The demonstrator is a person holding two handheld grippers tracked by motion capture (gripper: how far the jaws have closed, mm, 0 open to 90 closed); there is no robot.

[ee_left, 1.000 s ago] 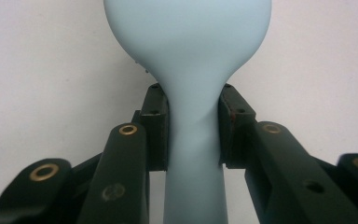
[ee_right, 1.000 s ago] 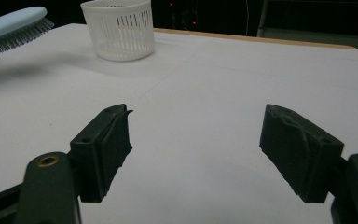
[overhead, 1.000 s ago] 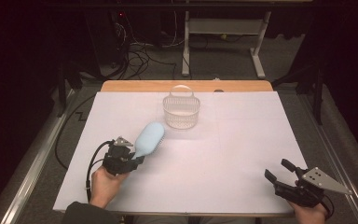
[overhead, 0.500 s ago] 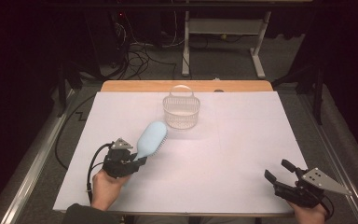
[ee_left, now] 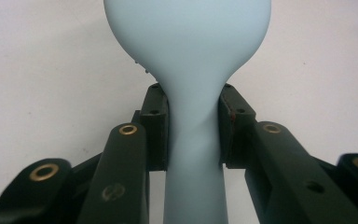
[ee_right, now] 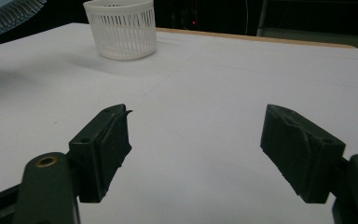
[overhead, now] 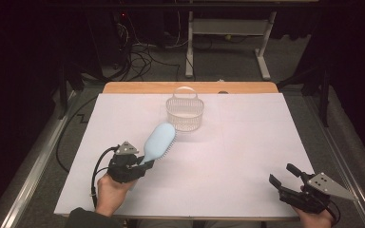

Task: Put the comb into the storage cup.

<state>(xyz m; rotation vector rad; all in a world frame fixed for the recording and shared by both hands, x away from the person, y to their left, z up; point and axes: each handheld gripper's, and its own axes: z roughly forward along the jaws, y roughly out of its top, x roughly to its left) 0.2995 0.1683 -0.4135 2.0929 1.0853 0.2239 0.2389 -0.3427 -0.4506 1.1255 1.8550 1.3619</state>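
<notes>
**Hairbrush held by the neck, basket just ahead**

The left hand-held gripper (overhead: 145,164) is clamped on the handle of the pale blue hairbrush (overhead: 159,141); in the left gripper view both pads (ee_left: 158,126) press the narrow neck of the handle just below where the head flares out. The brush sits over the left half of the desk (overhead: 247,156), its head angled up and away toward the white slotted basket (overhead: 184,114), the bristles facing the desk side. The basket stands near the far edge, close ahead of the brush head and apart from it.

The step in hand looks like carrying the brush to the basket. To do it well, I would keep the grip firm, since the handle is smooth and tapered and could slide or swing between the pads. The head should clear the rim and the hoop handle before it goes down, because the basket looks light and a knock could push it or tip it. The brush seems longer than the basket is deep, so it would probably end up leaning on the rim.

The right hand-held gripper (overhead: 287,178) rests at the near right corner with its jaws wide apart and nothing between them.

Compared with a second ago, the brush head lies a little nearer the basket; the basket and the right hand-held gripper are where they were.
</notes>
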